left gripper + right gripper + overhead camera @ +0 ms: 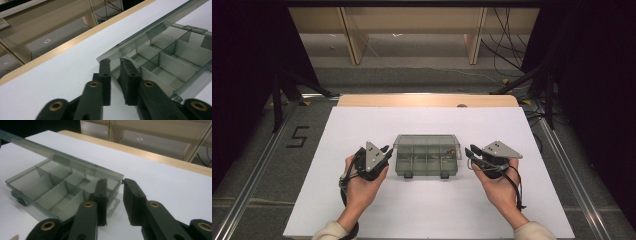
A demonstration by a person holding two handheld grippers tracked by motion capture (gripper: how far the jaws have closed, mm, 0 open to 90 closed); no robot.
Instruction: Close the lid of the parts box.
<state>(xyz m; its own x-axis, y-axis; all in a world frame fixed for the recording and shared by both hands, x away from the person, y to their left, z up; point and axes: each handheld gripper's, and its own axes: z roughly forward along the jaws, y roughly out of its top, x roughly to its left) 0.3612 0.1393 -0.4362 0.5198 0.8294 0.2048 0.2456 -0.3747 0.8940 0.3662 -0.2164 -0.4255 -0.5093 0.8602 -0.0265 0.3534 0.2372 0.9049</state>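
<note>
The step in hand is judged to be a release at the two ends of the compartment box [427, 155], and it is best finished by parting the jaws fully before the hands are drawn outward, so that the light box is not dragged or tipped across the white table [362, 210]. The left gripper [386, 150] is seen with its jaws slightly parted at the box's left end; in the left gripper view [116, 61] a narrow gap lies between them and nothing is clamped. The right gripper [470, 152] stands likewise at the right end, its jaws [115, 182] apart, with the box's corner just beside the gap and not pinched. The box [62, 187] is made of smoky, see-through plastic, divided by thin walls into several compartments, with its lid raised at the far side and two latches on the near edge. It lies at the middle of the table, between both grippers. Small coloured bits are glimpsed in a right-hand compartment; what they are cannot be told.
</note>
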